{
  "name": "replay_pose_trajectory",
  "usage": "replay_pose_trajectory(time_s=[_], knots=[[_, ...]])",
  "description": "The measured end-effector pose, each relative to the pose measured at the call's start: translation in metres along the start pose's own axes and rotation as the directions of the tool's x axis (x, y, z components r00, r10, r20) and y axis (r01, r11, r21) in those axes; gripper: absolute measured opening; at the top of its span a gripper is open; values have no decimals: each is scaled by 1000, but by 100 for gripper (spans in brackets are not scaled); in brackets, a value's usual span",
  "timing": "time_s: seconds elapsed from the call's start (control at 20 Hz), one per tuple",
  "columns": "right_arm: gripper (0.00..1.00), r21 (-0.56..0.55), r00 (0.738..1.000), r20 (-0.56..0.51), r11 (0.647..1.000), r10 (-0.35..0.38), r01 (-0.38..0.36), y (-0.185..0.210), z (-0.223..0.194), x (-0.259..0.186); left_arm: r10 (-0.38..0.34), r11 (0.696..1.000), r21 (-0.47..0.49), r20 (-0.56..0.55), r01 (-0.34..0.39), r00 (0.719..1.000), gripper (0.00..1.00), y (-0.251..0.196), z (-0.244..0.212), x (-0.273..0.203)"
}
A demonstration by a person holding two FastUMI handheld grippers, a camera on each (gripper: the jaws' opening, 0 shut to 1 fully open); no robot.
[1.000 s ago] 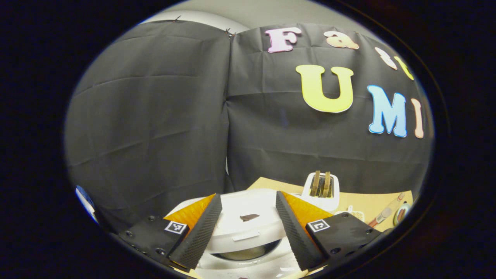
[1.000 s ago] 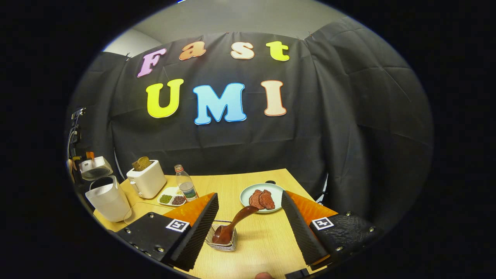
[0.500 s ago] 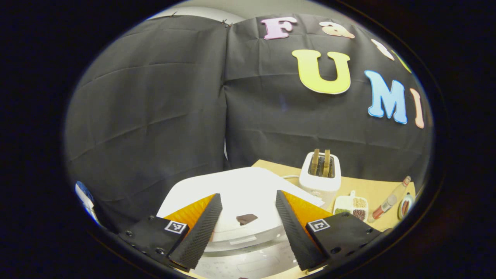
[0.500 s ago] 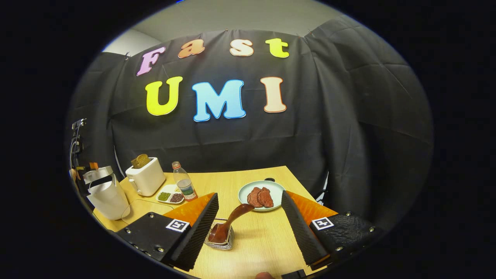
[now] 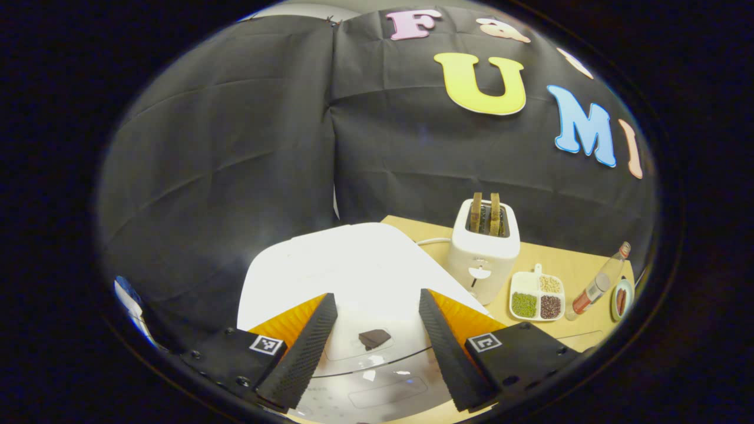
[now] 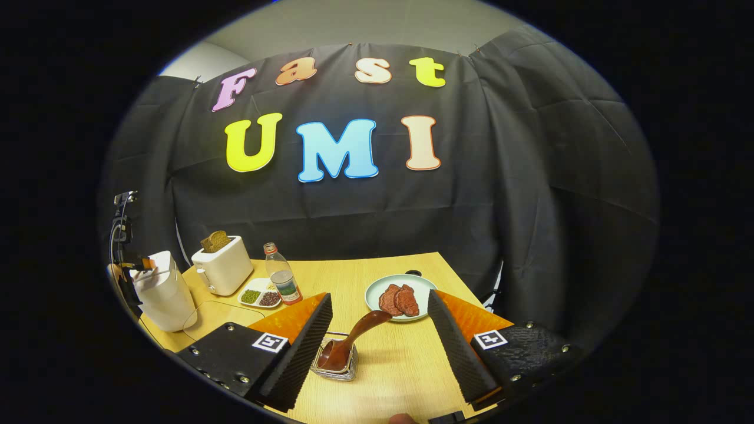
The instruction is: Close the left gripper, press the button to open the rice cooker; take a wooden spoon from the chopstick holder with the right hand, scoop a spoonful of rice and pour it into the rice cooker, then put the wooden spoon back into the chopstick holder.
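- Rice cooker [image 6: 160, 293] at the table's [image 6: 406, 359] 9 o'clock, lid down; left gripper [image 5: 377, 294] just above it, fingers wide, holding nothing.
- Toward 6 o'clock, wooden spoon [image 6: 355, 337] bowl-down in chopstick holder [image 6: 334, 368]; right gripper [image 6: 380, 296] fingers wide, clear of it.
- Fits both a closed cooker awaiting its button press and rice poured with the spoon returned.

Black cloth wall [image 6: 530, 194], pale ceiling [image 6: 365, 23], light wooden table [image 6: 400, 365]

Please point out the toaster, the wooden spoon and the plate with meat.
toaster [image 5: 483, 259]: left gripper view, front wall.
wooden spoon [image 6: 359, 331]: right gripper view, handle.
plate [image 6: 374, 292]: right gripper view, bare left rim.
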State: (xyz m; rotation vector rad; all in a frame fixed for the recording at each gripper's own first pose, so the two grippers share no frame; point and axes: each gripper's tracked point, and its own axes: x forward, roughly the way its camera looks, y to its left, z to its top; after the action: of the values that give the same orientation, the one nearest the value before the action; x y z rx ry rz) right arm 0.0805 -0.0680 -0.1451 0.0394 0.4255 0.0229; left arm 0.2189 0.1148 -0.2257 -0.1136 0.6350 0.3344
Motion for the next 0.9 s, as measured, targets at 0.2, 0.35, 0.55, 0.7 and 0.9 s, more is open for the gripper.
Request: replay_pose_trajectory(time_s=[0.2,0.35,0.55,0.7,0.9], knots=[[99,-1,1000,-5,1000,6,-6,7,-2,2,-9,1000,-25,-11,9,1000,99,1,-3,1],[99,16,1000,22,1000,17,-17,20,9,-2,-7,1000,-11,17,7,1000,99,0,-1,-1],[99,-26,997,50,998,62,-61,43,21,-8,-25,1000,9,48,25,999,100,-1,2,-6],[99,-45,993,71,995,91,-88,61,27,-14,-45,999,19,85,44,995,100,-5,3,-14],[99,-33,986,107,991,131,-128,80,43,-24,-93,996,30,229,89,969,98,-12,27,-67]])
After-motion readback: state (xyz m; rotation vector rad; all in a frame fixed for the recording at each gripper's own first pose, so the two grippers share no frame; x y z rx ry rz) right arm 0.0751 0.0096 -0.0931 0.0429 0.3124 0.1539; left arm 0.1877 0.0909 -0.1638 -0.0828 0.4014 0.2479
